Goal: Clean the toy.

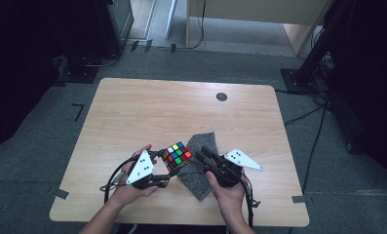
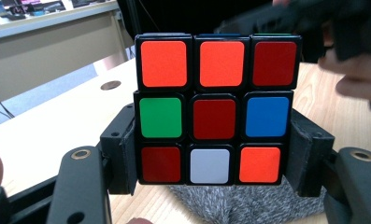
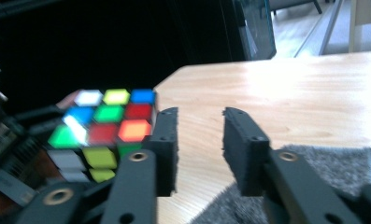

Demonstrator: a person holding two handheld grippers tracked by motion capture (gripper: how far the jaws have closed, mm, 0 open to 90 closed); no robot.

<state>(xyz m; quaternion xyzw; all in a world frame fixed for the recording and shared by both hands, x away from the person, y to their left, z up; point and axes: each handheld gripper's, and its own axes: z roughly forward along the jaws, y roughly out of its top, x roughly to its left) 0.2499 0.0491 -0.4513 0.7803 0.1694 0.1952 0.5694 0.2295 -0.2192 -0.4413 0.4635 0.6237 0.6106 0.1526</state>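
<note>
One light-wood desk [image 1: 132,112] w/ rounded corners, one small dark round disc [image 1: 222,96] near its far edge; most of the top bare, esp. the far half and both sides, so lots of room to move. All the action sits near the front edge, approx. centre. One grey felt mat [image 1: 204,141], lying skewed, one corner pointing toward the front edge, other end toward desk centre. Two grippers, one per hand. Left gripper [image 1: 167,168] grips the one Rubik's cube [image 1: 177,155]: its fingers [image 2: 125,154] press the cube's bottom layer from both sides, cube lifted just above the mat's left edge. Cube is 3x3, black frame, scrambled; face toward the left gripper view reads orange, orange, red / green, red, blue / red, white, orange; top face in the right gripper view shows white, yellow, blue, green, red, orange stickers. Right gripper [image 1: 201,155] sits over the mat, just right of the cube; its fingers [image 3: 241,149] stand narrowly apart w/ nothing between them, left one just beside the cube's side, contact can't tell.
</note>
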